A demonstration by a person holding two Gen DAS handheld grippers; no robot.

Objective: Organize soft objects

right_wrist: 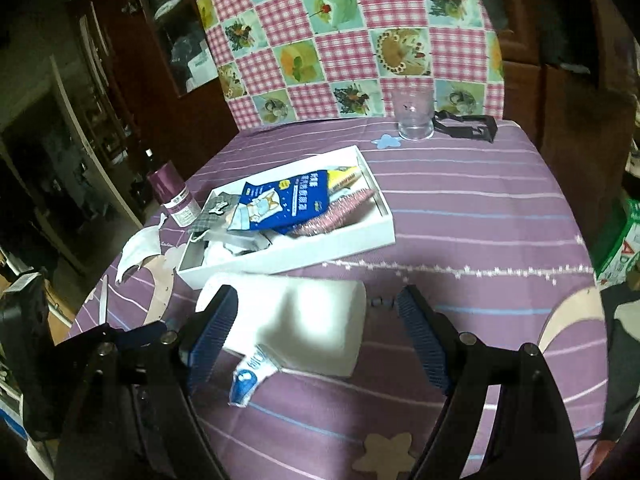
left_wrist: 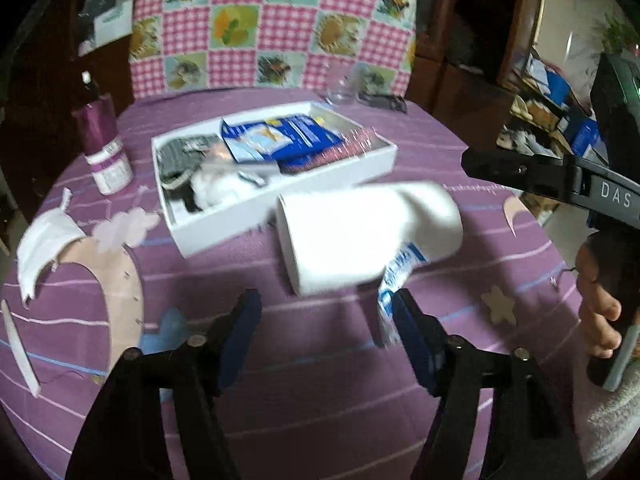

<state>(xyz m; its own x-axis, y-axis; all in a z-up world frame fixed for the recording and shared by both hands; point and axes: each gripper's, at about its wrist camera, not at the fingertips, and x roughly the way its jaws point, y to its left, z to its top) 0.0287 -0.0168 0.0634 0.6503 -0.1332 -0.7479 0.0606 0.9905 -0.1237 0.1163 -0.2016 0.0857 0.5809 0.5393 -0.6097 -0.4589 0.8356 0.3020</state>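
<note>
The white roll (left_wrist: 370,236) lies on its side on the purple cloth (left_wrist: 320,400), just ahead of both grippers and on their side of the white tray (left_wrist: 280,196), close by its front wall. Its long axis runs crosswise to the fingers of each gripper, one flat end toward the left gripper's side. A blue-and-white wrapper tail (right_wrist: 246,380) hangs off the roll's near edge.

The left gripper (left_wrist: 326,324) has its jaws apart and nothing pressed between them; its right pad sits just beside the wrapper tail, though whether it touches is blurred. The right gripper (right_wrist: 318,322) has its jaws wide apart and empty, and in its own view the roll sits ahead, between the two pads, so it looks the better lined up to close across the roll.

Count: one roll, one tray, two grippers. Beyond the left gripper lie one face mask (left_wrist: 44,244), left of the tray, and one purple bottle (left_wrist: 104,148); far behind the tray stands one clear glass (right_wrist: 414,116).
</note>
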